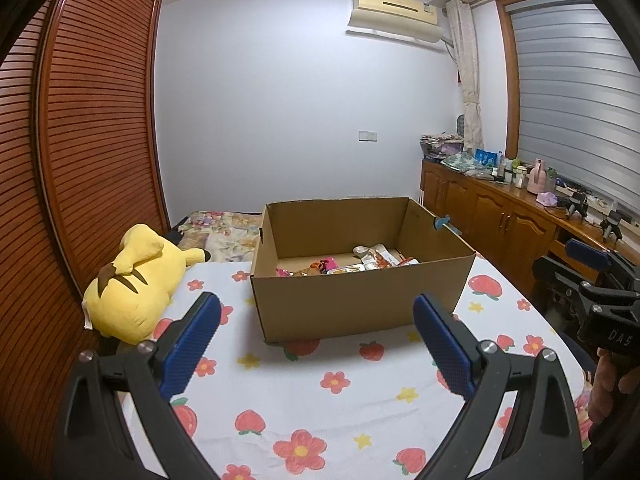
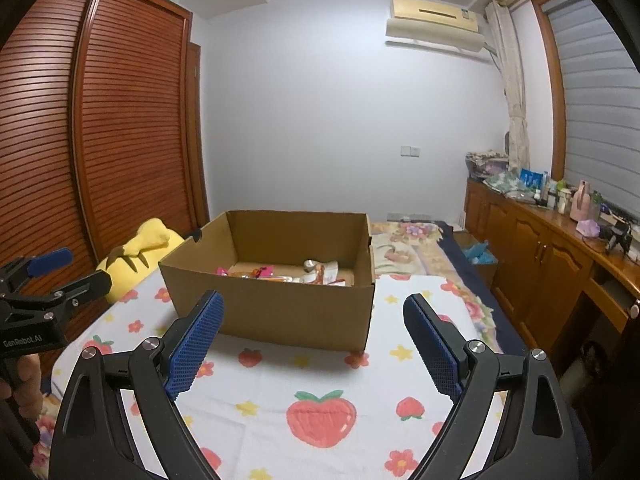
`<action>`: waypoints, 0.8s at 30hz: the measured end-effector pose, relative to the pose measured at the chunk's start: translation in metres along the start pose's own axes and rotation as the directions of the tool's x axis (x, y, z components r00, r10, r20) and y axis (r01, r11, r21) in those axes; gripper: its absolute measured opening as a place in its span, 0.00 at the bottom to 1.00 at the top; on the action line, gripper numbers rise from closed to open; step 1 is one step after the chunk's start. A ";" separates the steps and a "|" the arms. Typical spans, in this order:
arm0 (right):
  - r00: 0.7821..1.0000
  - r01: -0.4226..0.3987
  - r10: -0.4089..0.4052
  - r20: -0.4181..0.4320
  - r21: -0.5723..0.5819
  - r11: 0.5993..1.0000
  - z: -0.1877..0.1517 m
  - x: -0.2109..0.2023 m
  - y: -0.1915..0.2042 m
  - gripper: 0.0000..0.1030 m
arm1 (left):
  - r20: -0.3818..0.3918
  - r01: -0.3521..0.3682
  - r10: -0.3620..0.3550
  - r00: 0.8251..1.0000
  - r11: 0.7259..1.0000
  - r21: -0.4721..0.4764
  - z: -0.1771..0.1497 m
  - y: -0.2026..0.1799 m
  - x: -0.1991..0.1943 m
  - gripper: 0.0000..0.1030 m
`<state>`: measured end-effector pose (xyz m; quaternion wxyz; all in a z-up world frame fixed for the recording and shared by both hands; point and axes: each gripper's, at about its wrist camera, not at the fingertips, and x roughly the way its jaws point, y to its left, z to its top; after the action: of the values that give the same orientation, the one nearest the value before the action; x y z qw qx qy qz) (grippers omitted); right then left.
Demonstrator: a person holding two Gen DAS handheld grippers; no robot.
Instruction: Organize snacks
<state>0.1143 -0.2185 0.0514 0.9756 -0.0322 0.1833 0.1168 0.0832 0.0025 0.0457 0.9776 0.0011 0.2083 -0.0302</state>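
Note:
An open cardboard box [image 1: 352,304] stands on the flower-print bed cover; it also shows in the right wrist view [image 2: 276,312]. Several snack packets [image 1: 360,262] lie on its floor, also seen in the right wrist view [image 2: 296,272]. My left gripper [image 1: 316,320] is open and empty, held above the cover short of the box's near wall. My right gripper [image 2: 314,320] is open and empty, also short of the box. The right gripper's body shows at the right edge of the left wrist view [image 1: 600,292]; the left gripper's body shows at the left edge of the right wrist view [image 2: 36,296].
A yellow plush toy [image 1: 136,280] lies left of the box against the slatted wardrobe [image 1: 80,140]. A wooden cabinet [image 1: 500,216] with clutter on top runs along the right wall. A folded floral quilt [image 2: 416,244] lies behind the box.

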 end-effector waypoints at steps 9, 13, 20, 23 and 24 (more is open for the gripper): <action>1.000 -0.001 0.001 0.002 0.000 1.000 0.000 0.001 0.000 0.90 | 0.000 -0.003 0.003 1.000 1.000 0.005 -0.001 -0.001 0.000 0.95; 1.000 -0.002 0.002 0.002 -0.003 1.000 0.000 -0.001 0.001 0.90 | -0.002 -0.005 0.005 1.000 1.000 0.007 -0.002 -0.001 0.000 0.95; 1.000 -0.005 0.005 0.003 -0.005 1.000 0.000 -0.002 0.004 0.90 | -0.002 -0.007 0.007 1.000 1.000 0.004 -0.003 0.001 0.001 0.95; 1.000 -0.006 0.006 0.003 -0.004 1.000 0.000 -0.003 0.004 0.90 | -0.003 -0.009 0.009 1.000 1.000 0.005 -0.004 0.000 0.001 0.95; 1.000 -0.007 0.007 0.003 -0.004 1.000 0.000 -0.003 0.004 0.90 | -0.004 -0.010 0.010 1.000 1.000 0.005 -0.004 0.001 0.001 0.95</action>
<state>0.1103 -0.2151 0.0521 0.9754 -0.0334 0.1816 0.1204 0.0826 0.0031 0.0420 0.9773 0.0046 0.2100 -0.0260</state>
